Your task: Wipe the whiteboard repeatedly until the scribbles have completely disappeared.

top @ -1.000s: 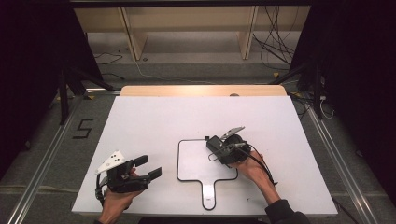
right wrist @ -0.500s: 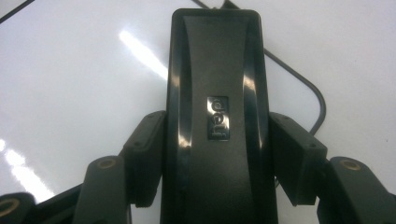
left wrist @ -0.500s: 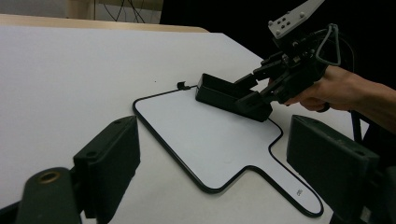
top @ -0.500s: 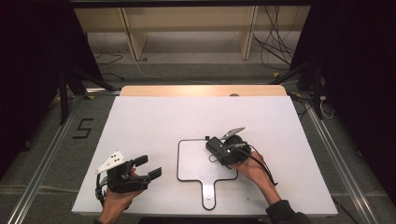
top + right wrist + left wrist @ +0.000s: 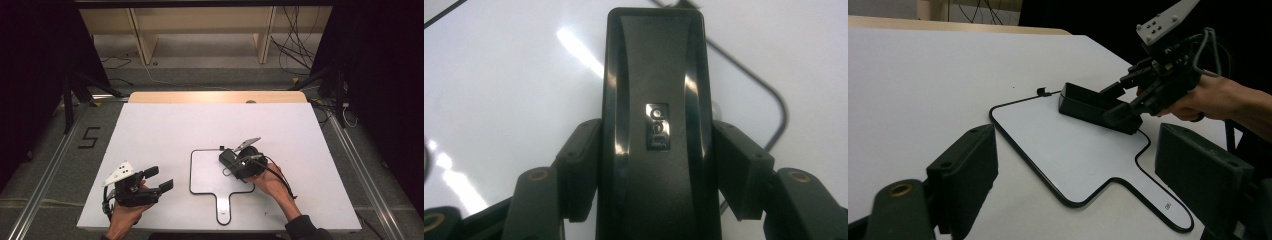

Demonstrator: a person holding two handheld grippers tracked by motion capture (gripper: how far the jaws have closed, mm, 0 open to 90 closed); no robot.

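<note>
Whiteboard (image 5: 212,172), a small handled one with a black rim, is seen lying flat on the white table (image 5: 165,130), its handle pointing toward the person's edge. A black eraser block (image 5: 1093,106) is set on the board's far right part and is clamped across its width by the right gripper (image 5: 235,161); in the right gripper view the two jaws are seen pressed against the block's (image 5: 656,125) long sides, with a small embossed label on its glossy top that is too blurred to be read with certainty. The lower end of the block is cut off by the bottom edge of that view, and whether its underside touches the board cannot be told there. In the high view the block is largely hidden under the gripper and the right hand (image 5: 272,182).

The left gripper (image 5: 159,179) is held low over the table's near left area, well apart from the board, by the left hand (image 5: 125,215), which is partly cut off at the frame's bottom. Its jaws are spread wide with nothing between them, as is shown in the left gripper view. A tiny black clip-like mark (image 5: 1042,91) at the board's far edge is too small to be identified.
</note>
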